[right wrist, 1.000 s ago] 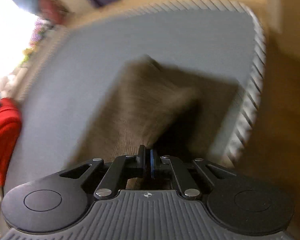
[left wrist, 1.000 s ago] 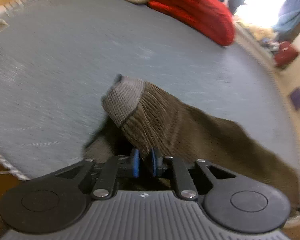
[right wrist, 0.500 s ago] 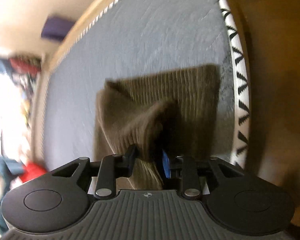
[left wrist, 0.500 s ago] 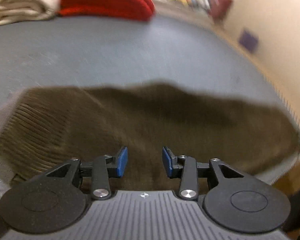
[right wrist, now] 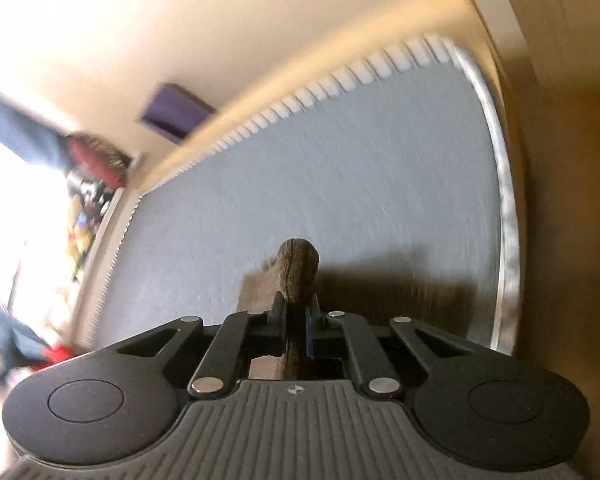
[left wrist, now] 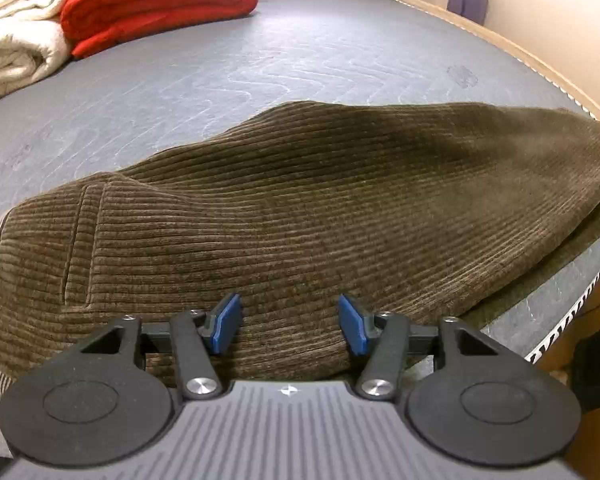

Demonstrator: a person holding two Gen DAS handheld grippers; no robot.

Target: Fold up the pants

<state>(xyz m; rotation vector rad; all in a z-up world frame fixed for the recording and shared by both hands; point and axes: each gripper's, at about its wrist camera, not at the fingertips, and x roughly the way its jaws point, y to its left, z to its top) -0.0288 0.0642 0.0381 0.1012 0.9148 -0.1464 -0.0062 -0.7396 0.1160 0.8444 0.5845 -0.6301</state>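
Observation:
Brown corduroy pants lie folded lengthwise on the grey mattress, with the striped waistband at the far left. My left gripper is open and empty, just above the pants' near edge. My right gripper is shut on a bunched fold of the pants, which sticks up between the fingers. The rest of the pants is mostly hidden under the right gripper in that view.
A red folded blanket and a cream folded blanket lie at the mattress's far left. The mattress edge with white stitching runs close on the right. A wooden bed frame borders the mattress.
My left gripper let go of the pants and opened wider; the pants now lie flat. My right gripper shut on a fold of the pants and lifted it.

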